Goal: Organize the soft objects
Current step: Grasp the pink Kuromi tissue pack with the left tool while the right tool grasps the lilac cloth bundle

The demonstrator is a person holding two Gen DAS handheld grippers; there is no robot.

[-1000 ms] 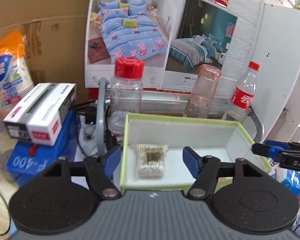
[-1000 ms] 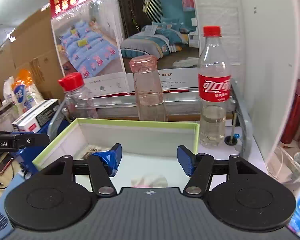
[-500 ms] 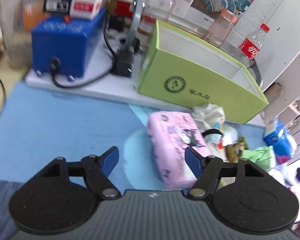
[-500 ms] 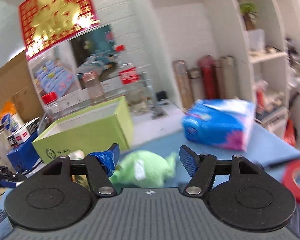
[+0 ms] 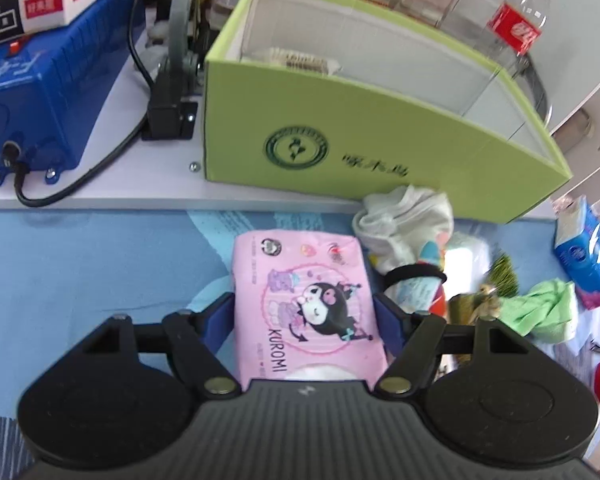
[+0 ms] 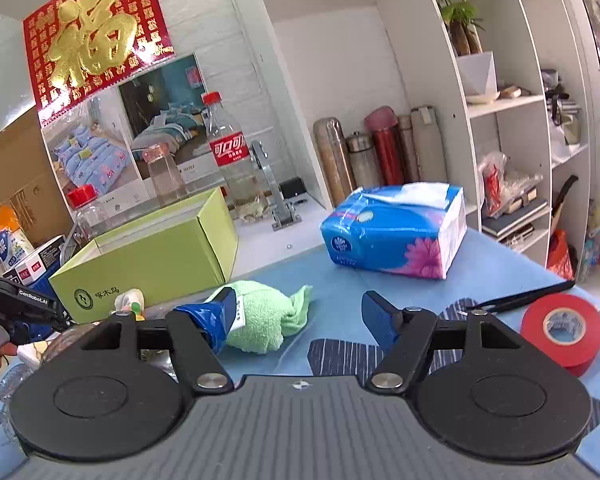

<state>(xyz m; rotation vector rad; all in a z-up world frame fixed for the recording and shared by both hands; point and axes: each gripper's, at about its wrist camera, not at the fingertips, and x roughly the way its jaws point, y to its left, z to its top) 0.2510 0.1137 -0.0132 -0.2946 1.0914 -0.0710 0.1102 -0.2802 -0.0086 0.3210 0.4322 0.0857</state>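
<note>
the blue tabletop (image 5: 80,264) fills the lower half of the left wrist view, and a white board (image 5: 100,196) sits along its far edge. on that board, in the upper middle of the frame, stands an open green box (image 5: 380,136) with white inner walls; a small pack of cotton swabs (image 5: 296,58) lies inside near its upper left corner. at the upper left of the frame is a blue machine (image 5: 44,92) with a black cable. in the right wrist view, right of centre, a blue tissue pack (image 6: 396,232) lies on the tabletop, well apart from the box.

a pink tissue pack (image 5: 304,300) printed with a cartoon figure lies on the tabletop at lower centre of the left wrist view, just in front of the box. the left tongs (image 5: 306,316) stand wide on either side of it, blue pads close against its long edges; whether they already press it is hard to judge. right of the pack sits a crumpled white sock (image 5: 404,220) and a small jumble of soft items.

the right tongs (image 6: 298,312) are wide apart and hold nothing. a green towel (image 6: 264,312) lies bunched just beyond their left finger, at centre left of the right wrist view. a red tape roll (image 6: 562,328) rests at the right edge.
</note>
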